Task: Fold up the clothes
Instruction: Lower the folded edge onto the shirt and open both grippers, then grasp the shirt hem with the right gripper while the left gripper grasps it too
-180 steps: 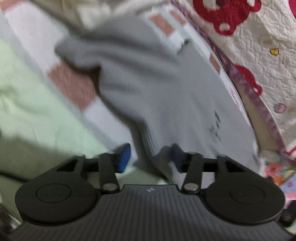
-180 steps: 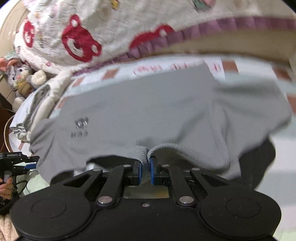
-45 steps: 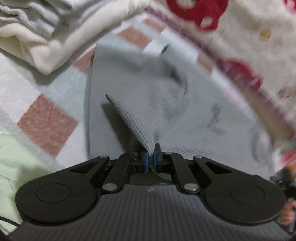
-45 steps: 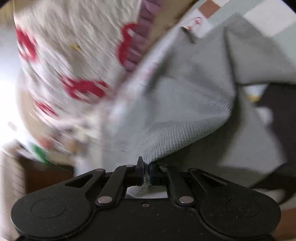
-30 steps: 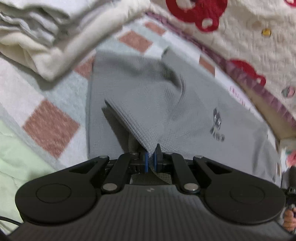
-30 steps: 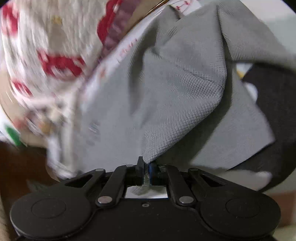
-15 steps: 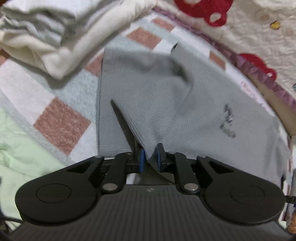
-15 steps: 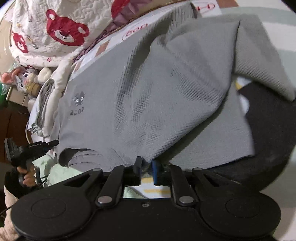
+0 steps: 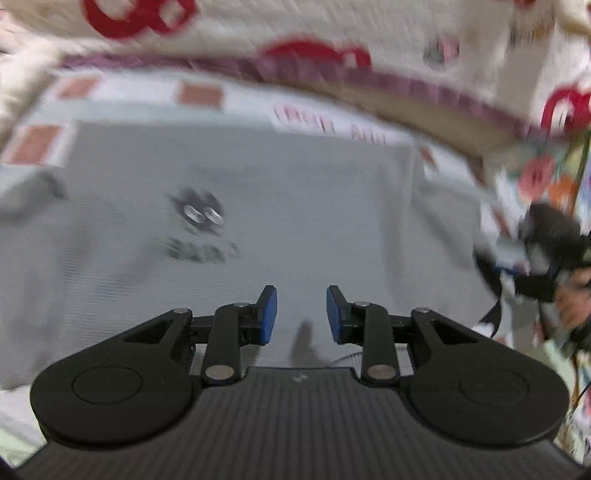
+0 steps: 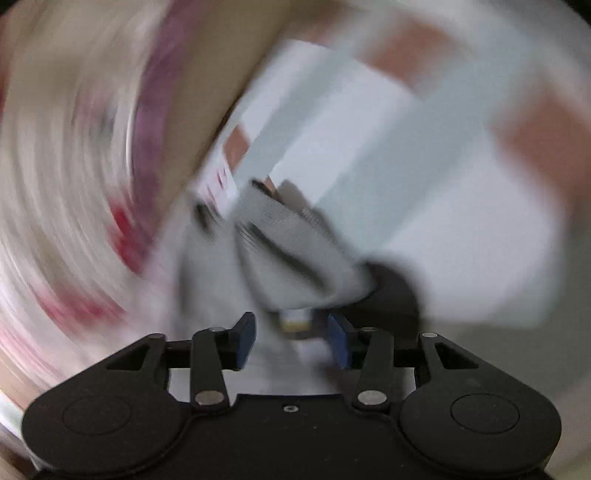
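Note:
A grey knit top (image 9: 288,206) with a small dark printed logo (image 9: 197,214) lies spread flat on the checked bedspread (image 9: 199,94) in the left wrist view. My left gripper (image 9: 301,314) hovers over its near part, jaws opening, nothing between the blue pads. The right wrist view is heavily blurred; a bunched grey fold of the top (image 10: 295,247) lies just ahead of my right gripper (image 10: 291,339), whose jaws are opening and do not press on the cloth. The other hand-held gripper (image 9: 550,258) shows at the left view's right edge.
A white quilt with red bear prints (image 9: 332,33) and a purple border runs along the far side of the bed. Colourful printed items (image 9: 546,177) sit at the right. A dark cloth (image 10: 391,291) lies beside the grey fold.
Both grippers have let go of the grey top's folded edge and their jaws have spread. The left gripper has swung sideways over the flat garment; the right view has spun into blur.

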Demonstrator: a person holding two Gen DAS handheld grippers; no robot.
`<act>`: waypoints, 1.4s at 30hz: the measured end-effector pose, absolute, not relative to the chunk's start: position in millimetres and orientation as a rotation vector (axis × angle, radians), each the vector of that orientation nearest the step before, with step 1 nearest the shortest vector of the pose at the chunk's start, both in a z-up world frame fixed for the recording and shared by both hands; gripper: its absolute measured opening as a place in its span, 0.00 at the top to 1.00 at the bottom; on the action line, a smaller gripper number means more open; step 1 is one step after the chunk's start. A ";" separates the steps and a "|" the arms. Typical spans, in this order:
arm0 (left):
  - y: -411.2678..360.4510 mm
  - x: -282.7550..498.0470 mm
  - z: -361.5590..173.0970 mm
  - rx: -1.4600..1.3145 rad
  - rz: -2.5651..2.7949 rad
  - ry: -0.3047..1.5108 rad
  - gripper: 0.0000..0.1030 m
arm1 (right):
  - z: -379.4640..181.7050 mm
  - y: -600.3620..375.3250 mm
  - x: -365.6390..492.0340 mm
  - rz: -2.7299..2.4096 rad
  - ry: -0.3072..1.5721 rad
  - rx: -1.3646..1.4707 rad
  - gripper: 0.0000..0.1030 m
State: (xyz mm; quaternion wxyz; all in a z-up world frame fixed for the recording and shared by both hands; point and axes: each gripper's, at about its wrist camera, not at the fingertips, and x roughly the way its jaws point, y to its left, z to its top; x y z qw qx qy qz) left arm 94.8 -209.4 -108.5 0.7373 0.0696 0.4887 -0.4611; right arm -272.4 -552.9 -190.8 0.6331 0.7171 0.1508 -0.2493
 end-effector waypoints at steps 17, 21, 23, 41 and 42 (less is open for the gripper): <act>-204.7 84.3 -145.9 0.190 -0.997 1.156 0.73 | -131.8 -594.9 -192.8 -0.764 0.525 0.994 0.92; -201.6 86.4 -146.3 0.171 -1.002 1.165 0.73 | -80.7 -575.8 -217.5 -0.852 0.430 0.743 0.93; -202.5 87.8 -147.0 0.169 -1.013 1.164 0.73 | -79.7 -575.4 -227.7 -0.909 0.490 0.643 0.93; -176.5 180.9 -96.7 0.038 -0.965 0.982 0.57 | -68.3 -594.3 -141.4 -0.525 0.719 0.415 0.77; -178.0 203.0 -95.1 0.041 -0.919 0.983 0.56 | -69.9 -600.8 -127.1 -0.461 0.744 0.446 0.77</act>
